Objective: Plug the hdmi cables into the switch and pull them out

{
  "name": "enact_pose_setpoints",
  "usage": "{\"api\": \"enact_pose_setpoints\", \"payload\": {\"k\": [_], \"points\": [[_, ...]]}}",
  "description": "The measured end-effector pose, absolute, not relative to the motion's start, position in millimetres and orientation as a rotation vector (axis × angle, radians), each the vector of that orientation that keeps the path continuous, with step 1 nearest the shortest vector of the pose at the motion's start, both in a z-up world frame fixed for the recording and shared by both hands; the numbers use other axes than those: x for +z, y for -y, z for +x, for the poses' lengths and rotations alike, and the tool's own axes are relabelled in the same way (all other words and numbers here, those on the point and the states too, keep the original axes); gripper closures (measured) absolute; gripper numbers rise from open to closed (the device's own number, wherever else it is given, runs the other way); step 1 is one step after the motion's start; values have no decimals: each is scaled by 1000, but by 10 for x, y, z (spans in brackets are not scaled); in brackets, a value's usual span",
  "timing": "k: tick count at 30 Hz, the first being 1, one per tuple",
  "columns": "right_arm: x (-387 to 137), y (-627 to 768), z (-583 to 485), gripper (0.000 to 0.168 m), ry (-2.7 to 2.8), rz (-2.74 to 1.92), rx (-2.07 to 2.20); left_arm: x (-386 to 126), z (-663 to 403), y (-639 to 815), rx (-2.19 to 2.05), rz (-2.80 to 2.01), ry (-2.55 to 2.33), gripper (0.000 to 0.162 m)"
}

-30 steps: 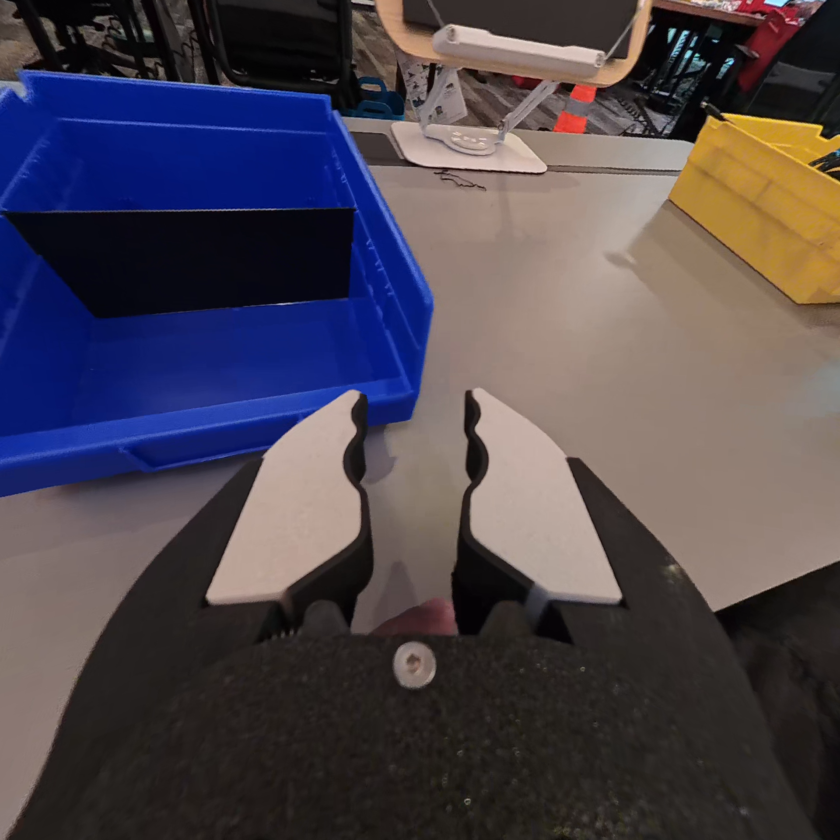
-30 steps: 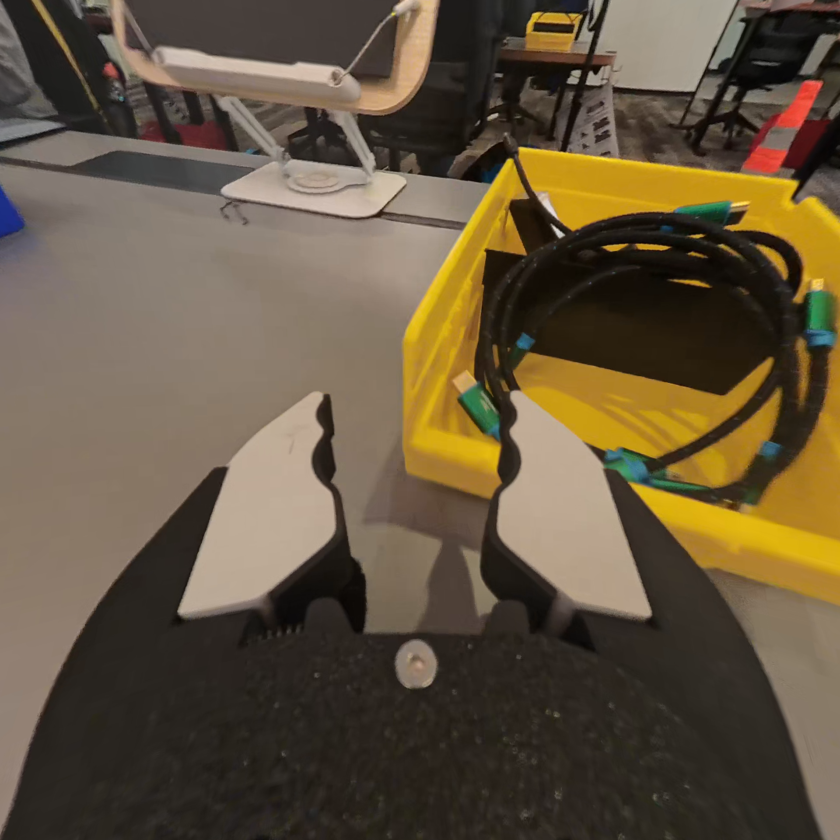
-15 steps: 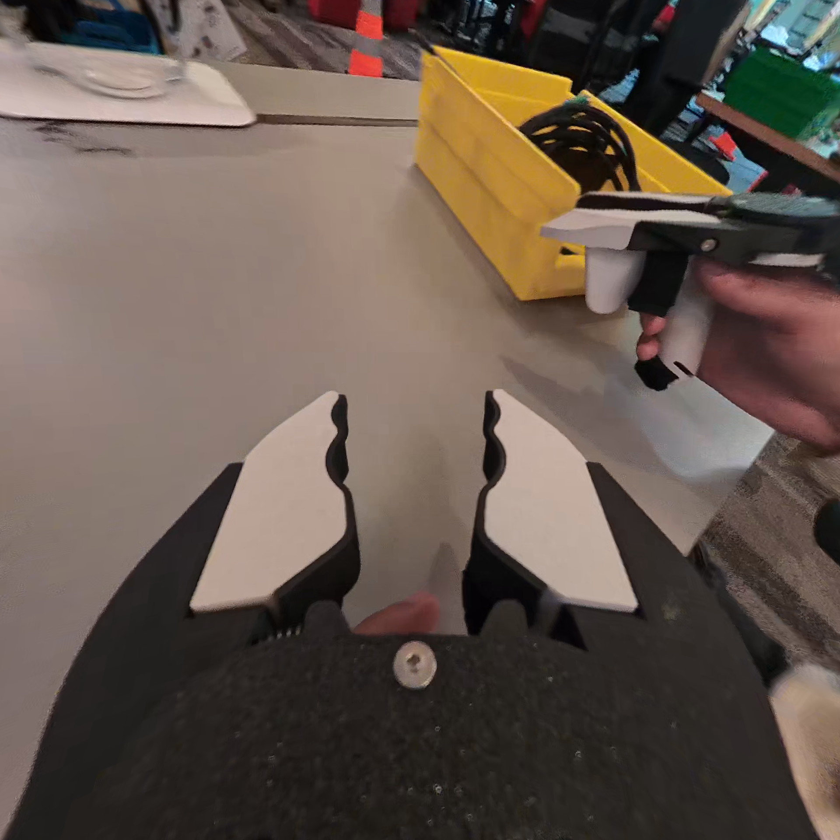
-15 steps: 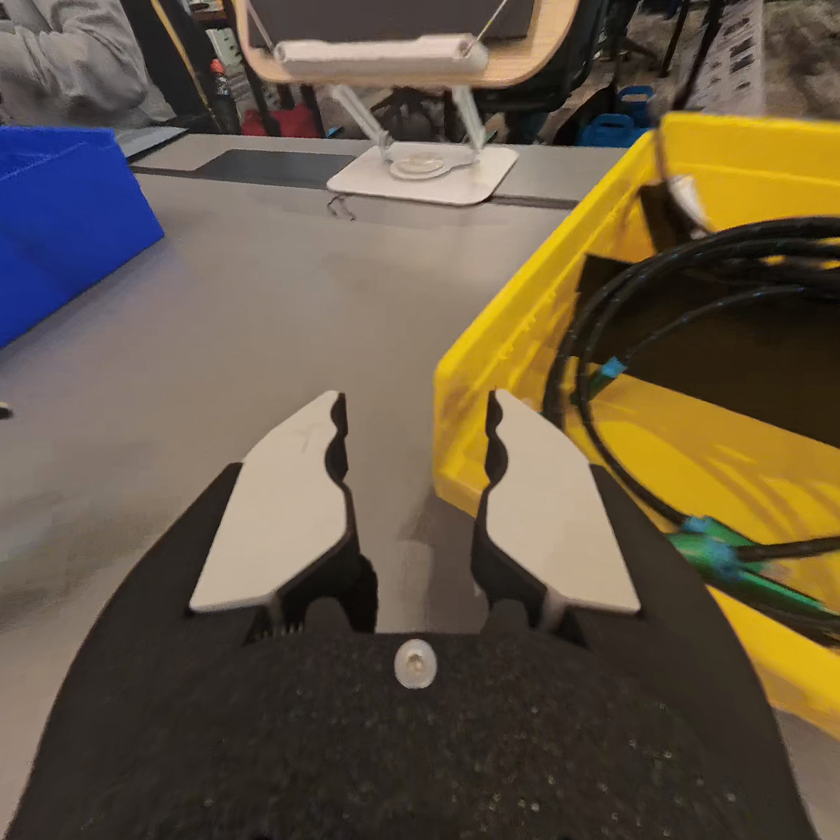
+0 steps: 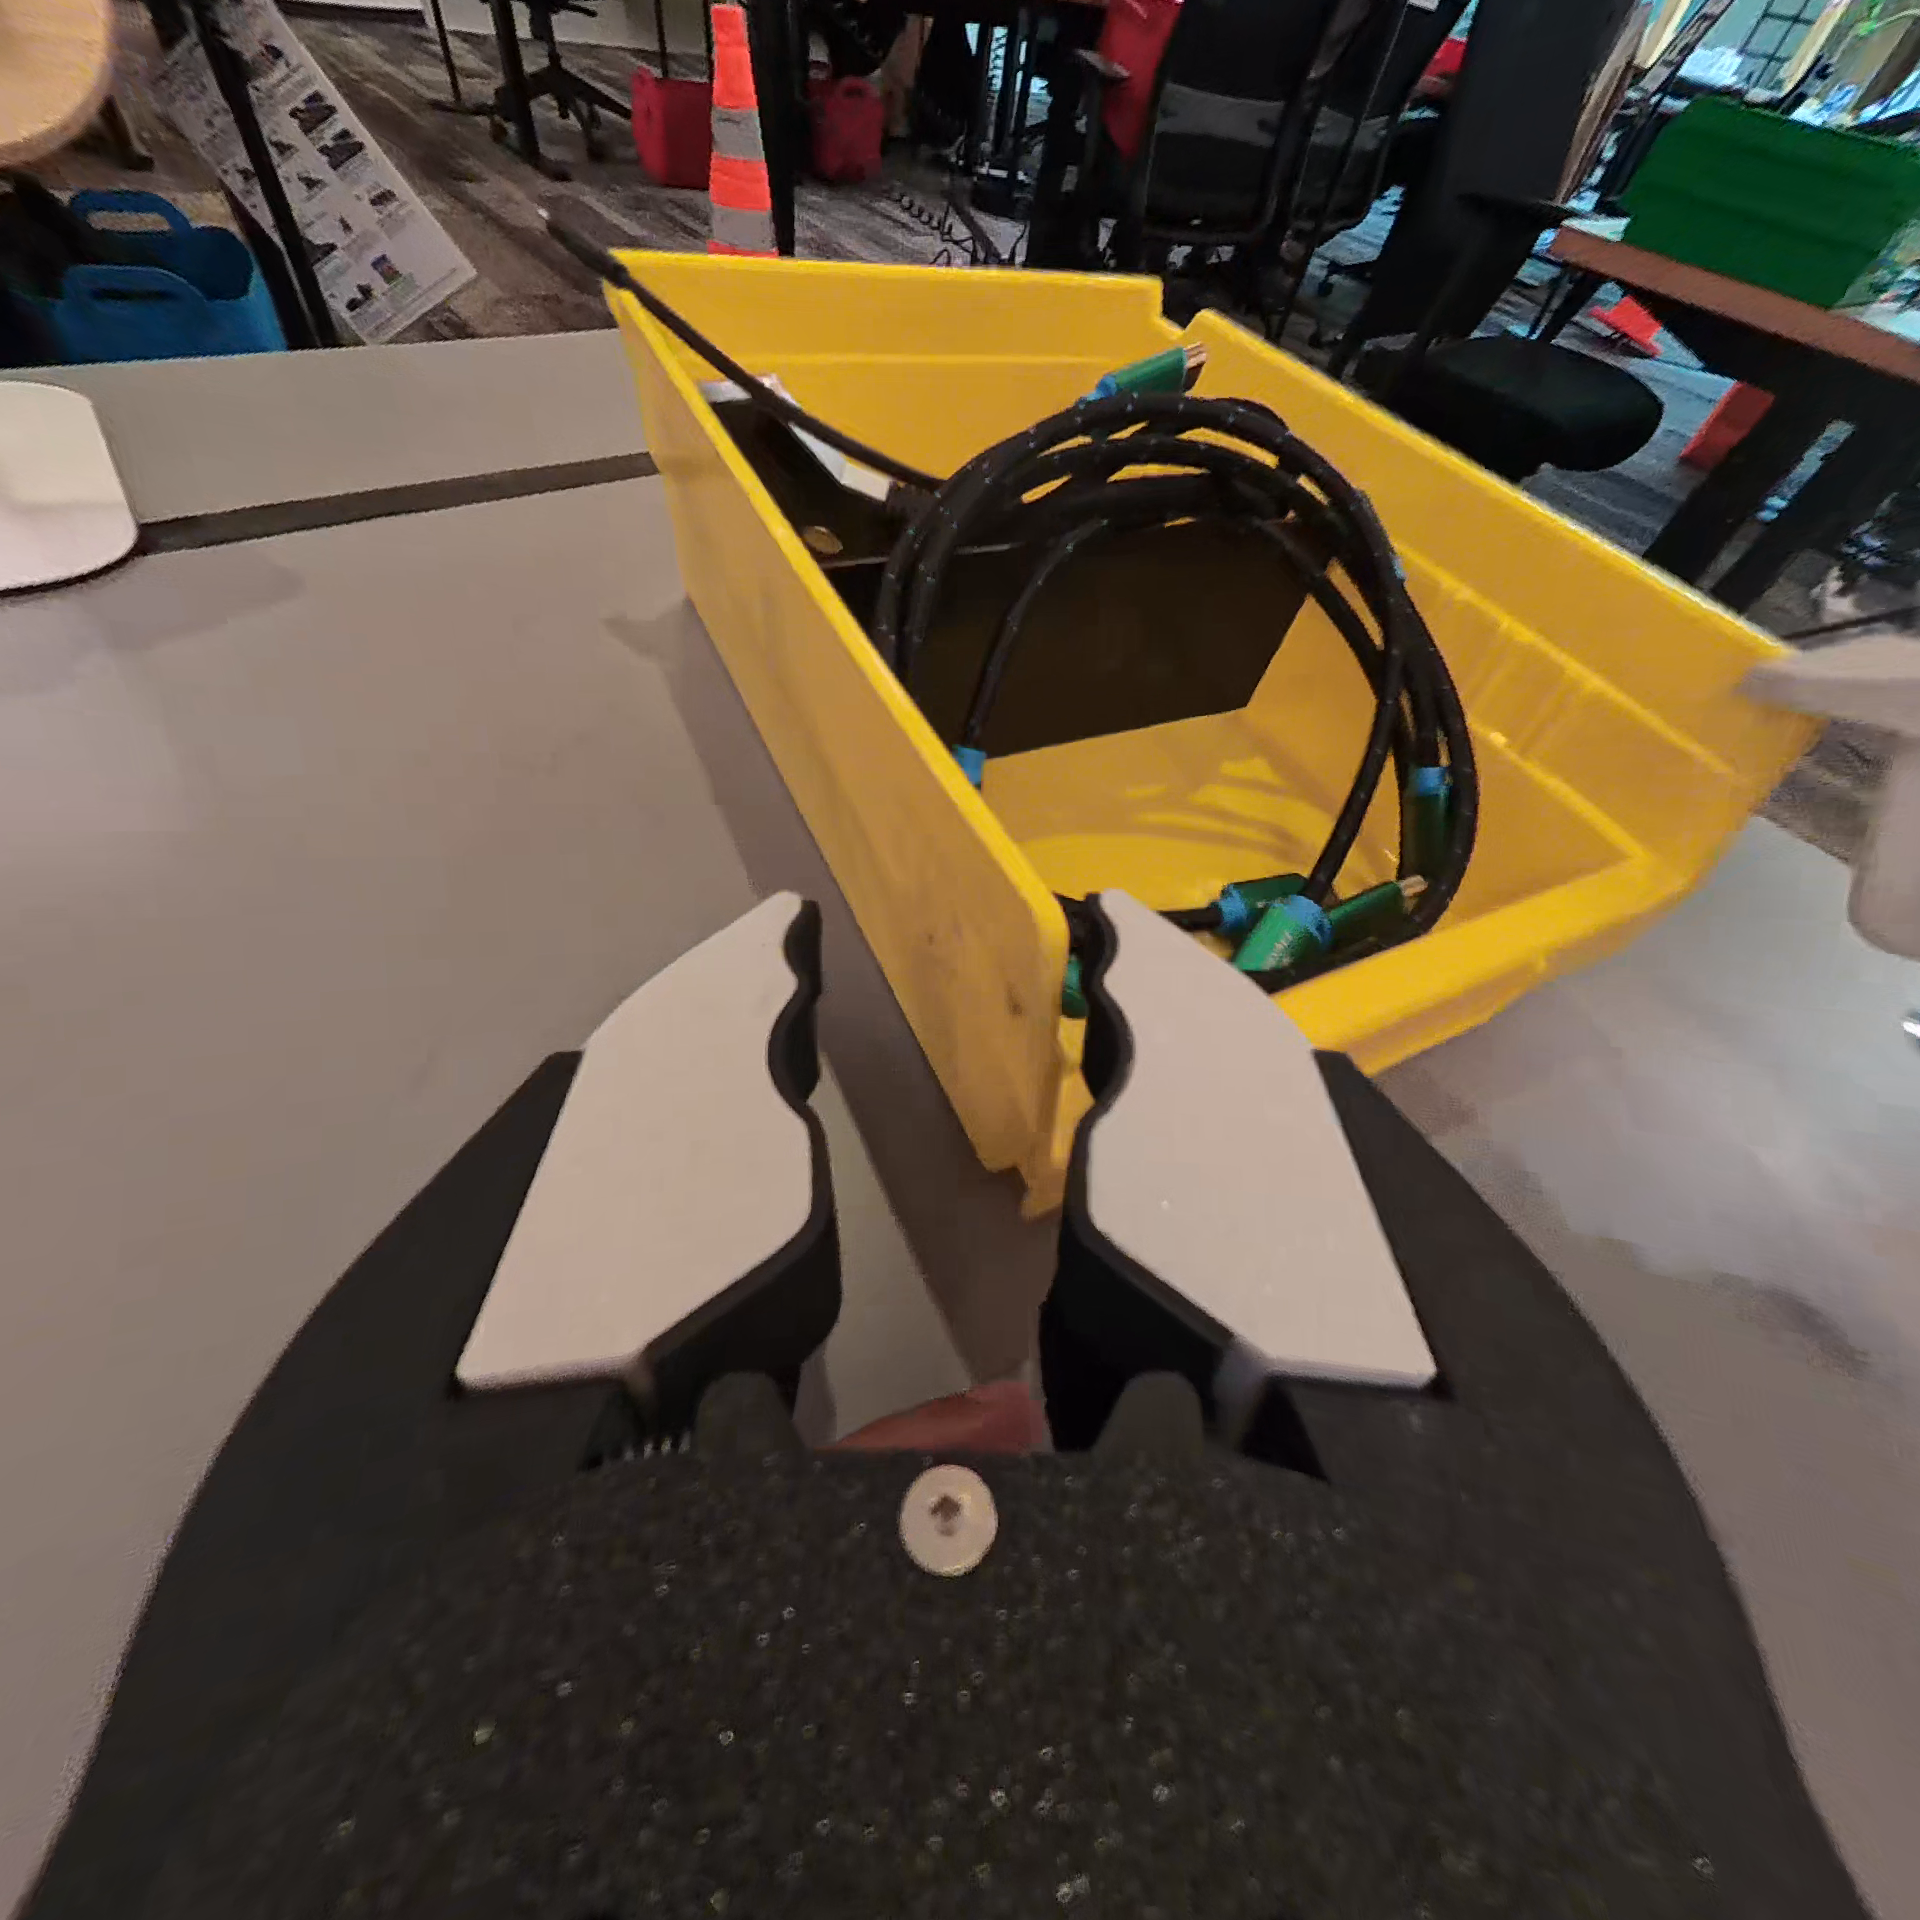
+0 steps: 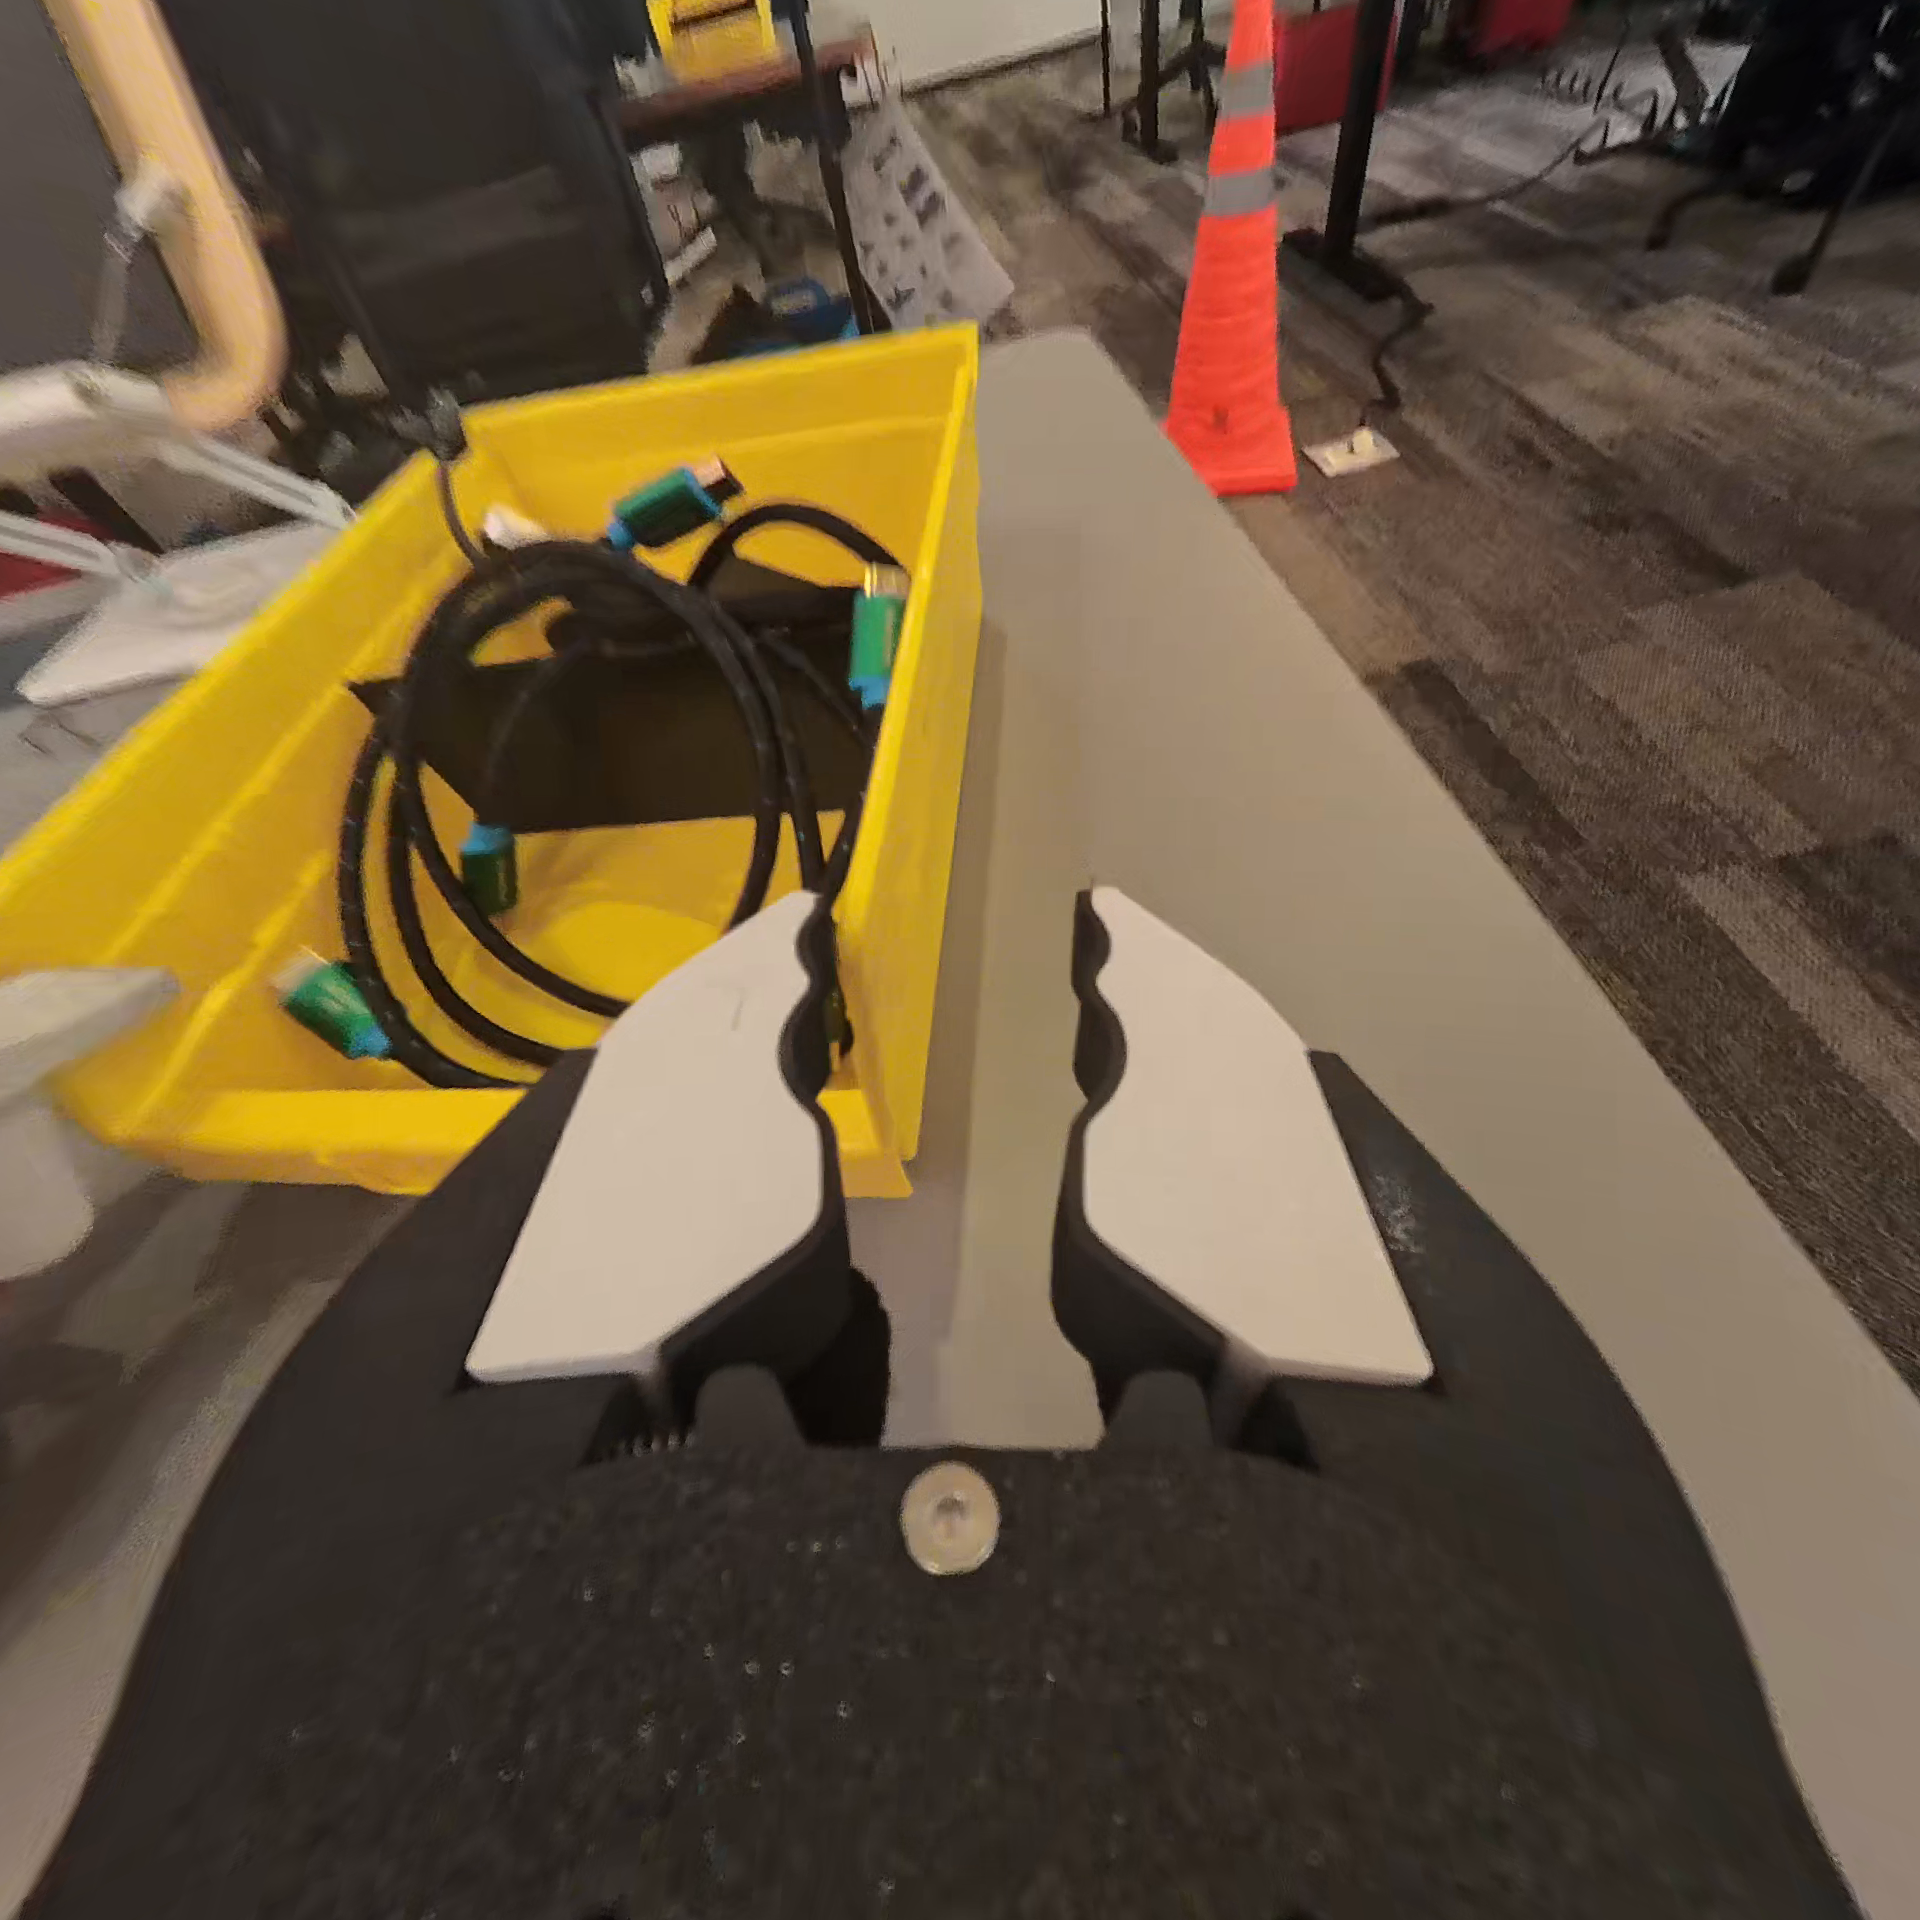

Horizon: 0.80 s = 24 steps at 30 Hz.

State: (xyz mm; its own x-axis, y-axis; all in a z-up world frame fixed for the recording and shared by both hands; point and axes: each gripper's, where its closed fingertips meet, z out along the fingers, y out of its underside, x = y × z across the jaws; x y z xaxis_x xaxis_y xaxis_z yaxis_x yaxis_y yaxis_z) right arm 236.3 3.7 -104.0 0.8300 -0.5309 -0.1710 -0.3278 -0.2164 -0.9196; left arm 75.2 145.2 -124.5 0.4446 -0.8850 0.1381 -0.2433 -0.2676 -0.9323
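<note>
Two hand-held grippers flank a yellow bin (image 5: 914, 873) on a grey table (image 5: 343, 831). The left gripper (image 5: 945, 966) hangs spread and empty at the bin's near left corner; the right gripper (image 6: 945, 935), likewise spread and empty, hangs at its right wall. Coiled black HDMI cables (image 5: 1340, 582) with green plugs (image 6: 332, 1003) lie inside the bin.

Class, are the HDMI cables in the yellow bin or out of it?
In: the coiled HDMI cables lie inside the yellow bin, untouched.
</note>
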Motion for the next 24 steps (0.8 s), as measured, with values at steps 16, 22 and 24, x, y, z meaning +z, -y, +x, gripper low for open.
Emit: {"api": "enact_pose_setpoints", "payload": {"k": [16,22,24], "points": [[-1064,-650,1863,165,-710,-1915,-310,-970,286,-1898,-644,-1852,-711,156],[-688,-1353,904,165,-564,-1845,-245,-589,-863,-2432,-459,-1810,-583,158],[-648,-1616,496,165,-519,-1856,-201,-559,-1328,-2599,-390,-1827,-552,158]]}}
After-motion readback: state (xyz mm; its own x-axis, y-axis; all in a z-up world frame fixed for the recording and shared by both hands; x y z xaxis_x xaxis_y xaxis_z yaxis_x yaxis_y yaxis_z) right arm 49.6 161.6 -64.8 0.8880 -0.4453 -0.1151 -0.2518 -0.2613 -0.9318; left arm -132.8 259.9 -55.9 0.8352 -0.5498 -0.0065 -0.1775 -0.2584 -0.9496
